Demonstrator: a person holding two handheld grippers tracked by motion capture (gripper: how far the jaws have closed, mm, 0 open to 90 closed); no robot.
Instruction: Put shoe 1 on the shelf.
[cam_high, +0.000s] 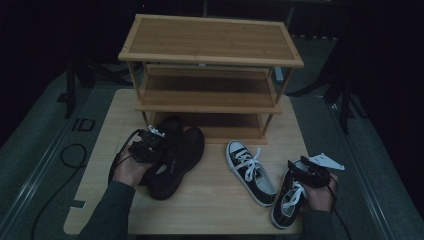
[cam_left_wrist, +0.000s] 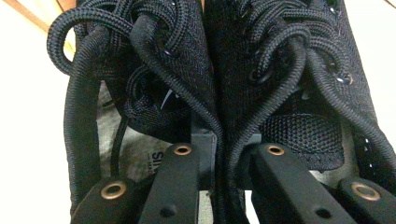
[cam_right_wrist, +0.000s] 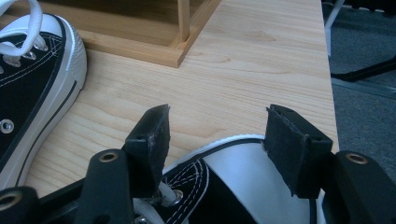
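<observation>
Shoe rack (cam_high: 210, 60) behind black shoes (cam_high: 175, 155)

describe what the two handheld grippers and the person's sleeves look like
Both grippers are black, two-jawed, with brass-coloured rivets on the jaw links. The left gripper trails a black cable and carries a small pale plate. The right gripper carries a pale grey three-cornered plate, and its pads are dark and felt-like. The sleeves are dark grey-green.
</observation>
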